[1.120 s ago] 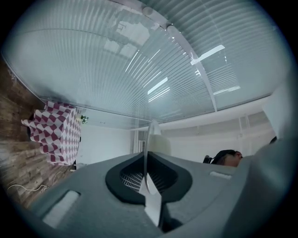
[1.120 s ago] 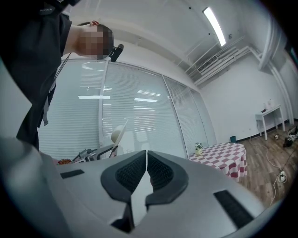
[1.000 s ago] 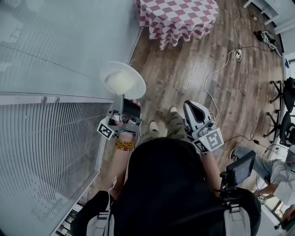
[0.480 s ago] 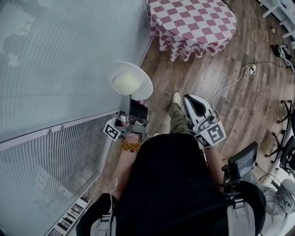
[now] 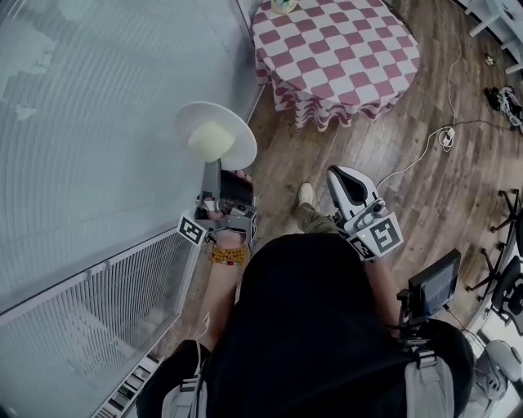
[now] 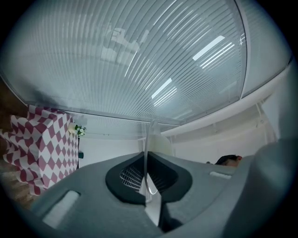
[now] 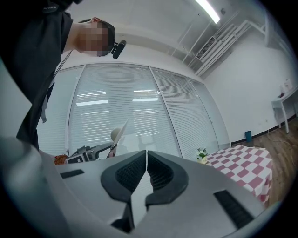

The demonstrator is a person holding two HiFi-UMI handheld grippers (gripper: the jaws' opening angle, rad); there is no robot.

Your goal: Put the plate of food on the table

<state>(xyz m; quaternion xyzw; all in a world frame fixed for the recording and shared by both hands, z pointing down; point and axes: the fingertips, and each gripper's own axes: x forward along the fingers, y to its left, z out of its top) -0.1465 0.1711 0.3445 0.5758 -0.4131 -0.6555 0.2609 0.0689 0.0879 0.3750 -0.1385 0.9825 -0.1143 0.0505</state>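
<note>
Plate first: we count one, white and round, with one pale yellowish mound of food at its middle. It sits left of centre in the head view, over the wooden floor and beside a ribbed glass wall. We count two grippers. Our left gripper is clenched on the plate's near rim, and in its own view the thin rim stands edge-on between the jaws. Our right gripper, right of centre, has its jaws pressed together on nothing. We see one table under a red-and-white checked cloth at the upper right, well apart from the plate, with one small bunch of flowers on its far edge.
</note>
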